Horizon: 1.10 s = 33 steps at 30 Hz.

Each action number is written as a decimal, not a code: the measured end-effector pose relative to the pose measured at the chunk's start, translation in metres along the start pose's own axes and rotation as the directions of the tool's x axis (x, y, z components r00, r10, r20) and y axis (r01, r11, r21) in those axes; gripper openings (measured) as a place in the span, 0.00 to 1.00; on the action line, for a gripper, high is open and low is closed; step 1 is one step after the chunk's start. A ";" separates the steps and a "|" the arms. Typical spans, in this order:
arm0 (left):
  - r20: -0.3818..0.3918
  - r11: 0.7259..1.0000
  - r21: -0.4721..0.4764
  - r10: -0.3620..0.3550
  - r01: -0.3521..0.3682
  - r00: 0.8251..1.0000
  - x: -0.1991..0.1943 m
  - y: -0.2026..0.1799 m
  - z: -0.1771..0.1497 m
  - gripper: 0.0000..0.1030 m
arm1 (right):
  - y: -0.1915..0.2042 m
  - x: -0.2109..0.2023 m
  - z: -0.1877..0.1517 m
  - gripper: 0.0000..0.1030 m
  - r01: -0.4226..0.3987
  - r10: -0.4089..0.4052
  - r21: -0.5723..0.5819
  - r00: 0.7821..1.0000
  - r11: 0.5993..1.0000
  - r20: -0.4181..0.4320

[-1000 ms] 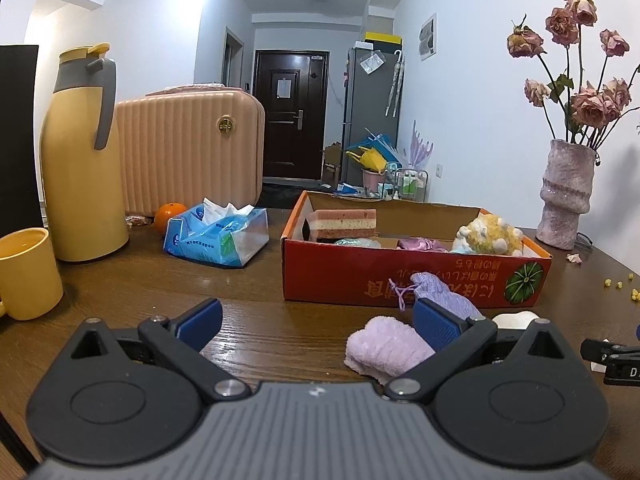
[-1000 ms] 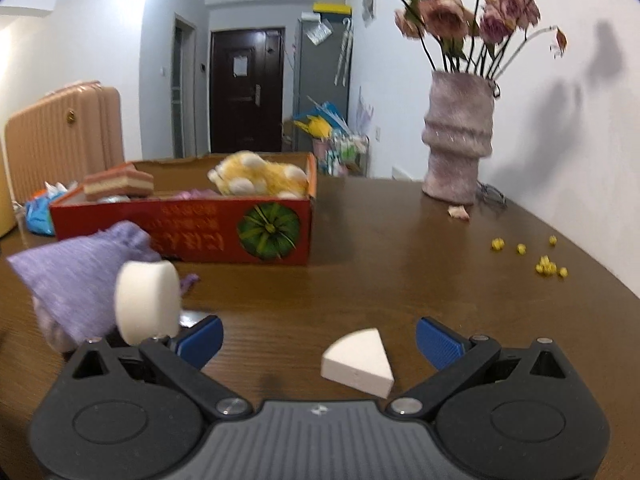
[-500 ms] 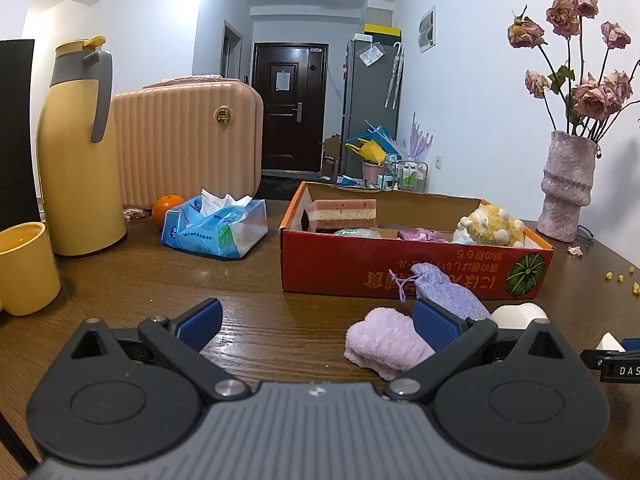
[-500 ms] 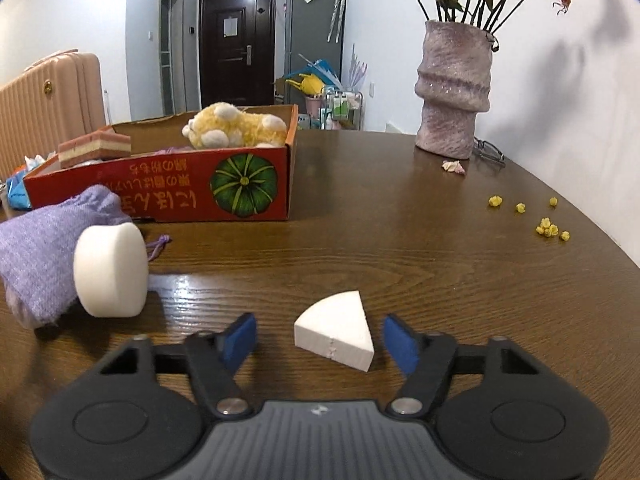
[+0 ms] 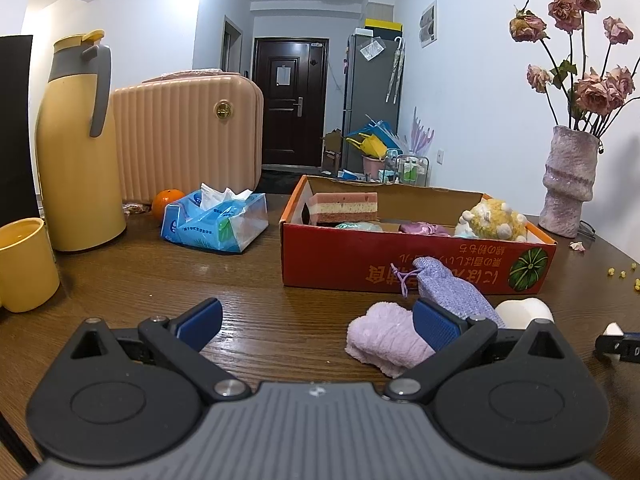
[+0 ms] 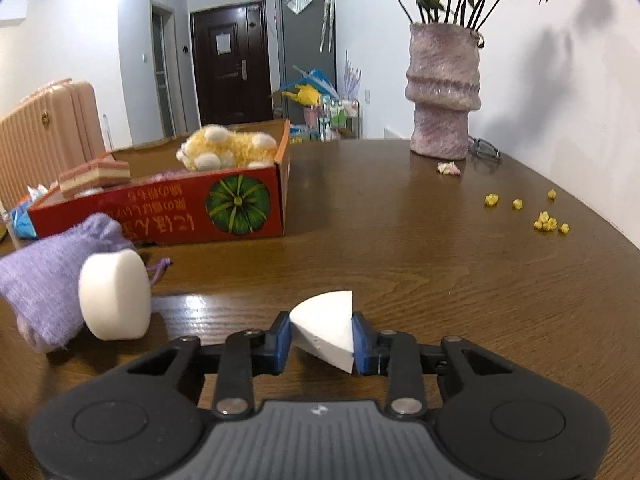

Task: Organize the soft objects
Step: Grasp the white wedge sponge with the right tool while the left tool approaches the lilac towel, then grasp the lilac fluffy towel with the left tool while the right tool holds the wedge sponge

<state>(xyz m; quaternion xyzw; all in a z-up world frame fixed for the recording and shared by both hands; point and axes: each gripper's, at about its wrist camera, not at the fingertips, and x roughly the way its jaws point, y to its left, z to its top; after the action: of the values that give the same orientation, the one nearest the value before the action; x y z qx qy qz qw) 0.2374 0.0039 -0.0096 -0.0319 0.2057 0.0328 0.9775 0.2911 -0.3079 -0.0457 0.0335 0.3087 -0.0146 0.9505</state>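
The right tool [image 6: 322,338], just closing, apparently pinches the white wedge sponge [image 6: 326,330] on the table [image 6: 440,280].

We see a white wedge [image 6: 326,326], a white puck [image 6: 114,294], a lilac knit pouch [image 6: 44,280], a red box [image 5: 416,268] printed with a green pumpkin, a yellow plush [image 6: 228,148] with white spots, and a brown wood-grain counter [image 6: 440,260].
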 end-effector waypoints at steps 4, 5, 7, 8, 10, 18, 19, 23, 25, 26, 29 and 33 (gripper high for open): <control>-0.009 1.000 0.002 -0.001 0.001 1.000 0.001 -0.001 0.000 1.00 | -0.002 -0.008 0.003 0.29 -0.011 0.010 0.014 0.999 1.000 0.047; -0.012 1.000 0.003 -0.003 0.003 1.000 0.002 -0.001 -0.001 1.00 | -0.003 -0.010 0.003 0.29 -0.014 0.013 0.016 0.998 1.000 0.058; -0.016 1.000 0.007 -0.008 0.009 1.000 0.002 -0.002 -0.001 1.00 | -0.003 -0.013 0.004 0.29 -0.022 0.021 0.017 0.997 1.000 0.076; -0.018 1.000 0.009 -0.013 0.013 1.000 0.002 -0.002 -0.002 1.00 | -0.003 -0.015 0.004 0.29 -0.024 0.022 0.017 0.996 1.000 0.083; -0.024 0.999 0.017 -0.028 0.028 0.999 0.002 -0.004 -0.002 1.00 | -0.002 -0.018 0.005 0.29 -0.027 0.025 0.016 0.995 1.000 0.098; -0.057 0.994 0.063 -0.091 0.095 0.994 0.004 -0.015 -0.008 1.00 | -0.002 -0.027 0.004 0.28 -0.042 0.039 0.020 0.990 0.999 0.137; -0.064 0.992 0.071 -0.095 0.100 0.993 0.006 -0.017 -0.009 1.00 | -0.002 -0.028 0.004 0.28 -0.045 0.042 0.020 0.989 0.999 0.142; -0.098 0.988 0.092 -0.113 0.122 0.989 0.012 -0.023 -0.014 1.00 | -0.001 -0.032 0.004 0.28 -0.057 0.054 0.018 0.987 0.998 0.154; -0.114 0.986 0.102 -0.121 0.133 0.986 0.017 -0.026 -0.015 1.00 | 0.000 -0.034 0.003 0.28 -0.061 0.057 0.015 0.986 0.998 0.159; -0.115 0.985 0.106 -0.123 0.136 0.986 0.018 -0.027 -0.016 1.00 | 0.000 -0.034 0.003 0.29 -0.062 0.059 0.014 0.985 0.998 0.159; -0.107 0.981 0.122 -0.135 0.148 0.985 0.023 -0.033 -0.015 1.00 | 0.001 -0.034 0.003 0.29 -0.062 0.059 0.015 0.986 0.998 0.157; -0.113 0.975 0.149 -0.147 0.163 0.983 0.034 -0.042 -0.013 1.00 | 0.000 -0.033 0.004 0.29 -0.059 0.055 0.019 0.987 0.998 0.153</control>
<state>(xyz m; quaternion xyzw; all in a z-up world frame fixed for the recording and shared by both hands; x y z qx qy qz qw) 0.2667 -0.0373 -0.0336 0.0276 0.2536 -0.0619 0.9649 0.2668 -0.3081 -0.0232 0.0521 0.2340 0.0065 0.9708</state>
